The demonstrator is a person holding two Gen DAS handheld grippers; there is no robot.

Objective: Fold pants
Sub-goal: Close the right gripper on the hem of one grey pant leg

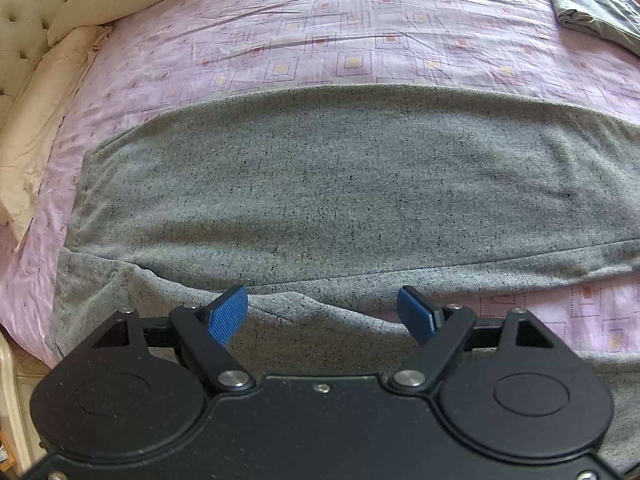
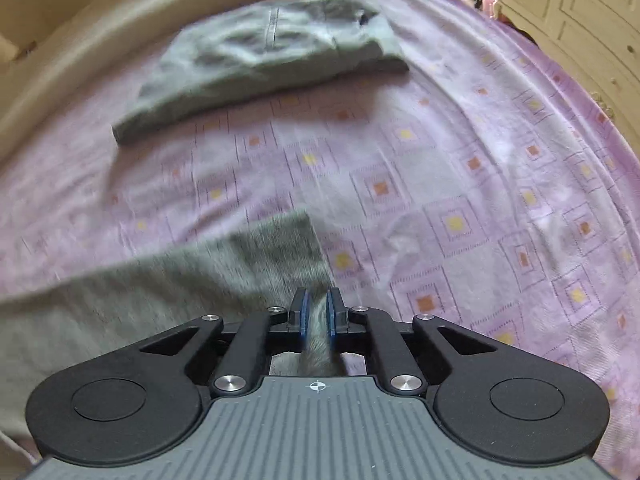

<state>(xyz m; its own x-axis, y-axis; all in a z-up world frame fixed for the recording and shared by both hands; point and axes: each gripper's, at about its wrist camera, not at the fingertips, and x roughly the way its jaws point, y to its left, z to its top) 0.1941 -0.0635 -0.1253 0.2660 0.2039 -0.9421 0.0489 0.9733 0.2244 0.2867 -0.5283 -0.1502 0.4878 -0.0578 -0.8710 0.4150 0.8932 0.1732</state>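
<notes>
Grey speckled pants [image 1: 340,184] lie spread across a pink patterned bed sheet [image 1: 360,40], one leg laid over the other. My left gripper [image 1: 322,314] hovers over the near edge of the cloth, its blue pads wide apart with nothing between them. In the right wrist view the same grey pants [image 2: 168,280] run off to the left. My right gripper [image 2: 317,314] is shut on a pinch of their cloth at the end of the leg, which bunches up between the blue pads.
A folded grey-green garment [image 2: 272,60] lies farther up the bed, also seen as a folded garment [image 1: 592,4] at top right. Cream pillows [image 1: 44,120] and a tufted headboard [image 1: 20,8] border the left. A cream cabinet [image 2: 580,12] stands beyond the bed.
</notes>
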